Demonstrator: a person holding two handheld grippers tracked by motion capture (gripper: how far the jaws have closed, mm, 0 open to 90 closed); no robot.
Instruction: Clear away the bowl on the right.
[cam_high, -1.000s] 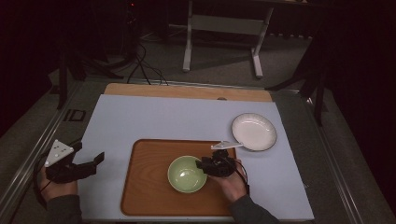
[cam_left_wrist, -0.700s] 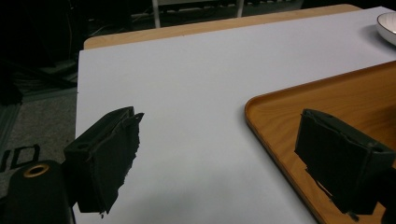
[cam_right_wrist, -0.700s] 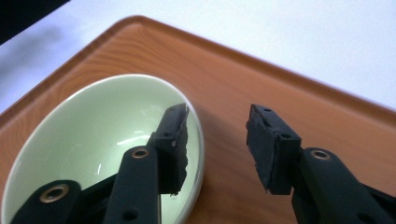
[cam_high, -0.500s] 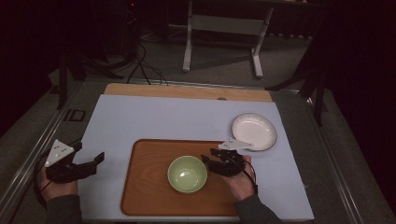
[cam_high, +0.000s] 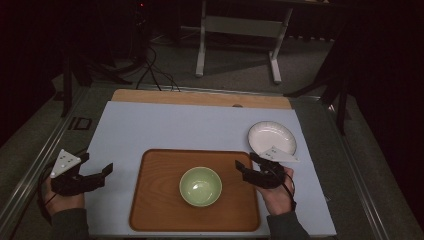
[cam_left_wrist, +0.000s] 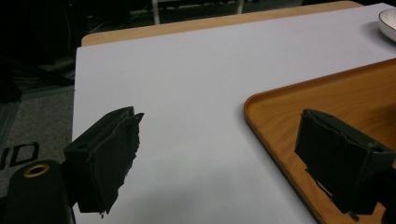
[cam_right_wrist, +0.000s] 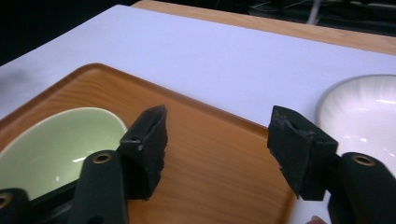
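Pale green glazed ceramic bowl (cam_high: 200, 186): sits upright and empty near the middle of the rectangular brown wooden tray (cam_high: 155, 210), touching neither claw. Right claw (cam_high: 246, 168): hovers just beside the tray's right edge, jaws spread wide with nothing between them, bowl to one side and round white ribbed plate (cam_high: 272, 136) to the other, off the tray's far right corner. Left claw (cam_high: 102, 171): well left of the tray over bare pale tabletop (cam_high: 175, 125), also gaping and empty.

Likely trouble from here: pinching the bowl's thin, slick rim off-centre, so it tips or slides across the tray; swinging back and clipping the plate so near behind; pressing down on the tray's lip and shifting it.
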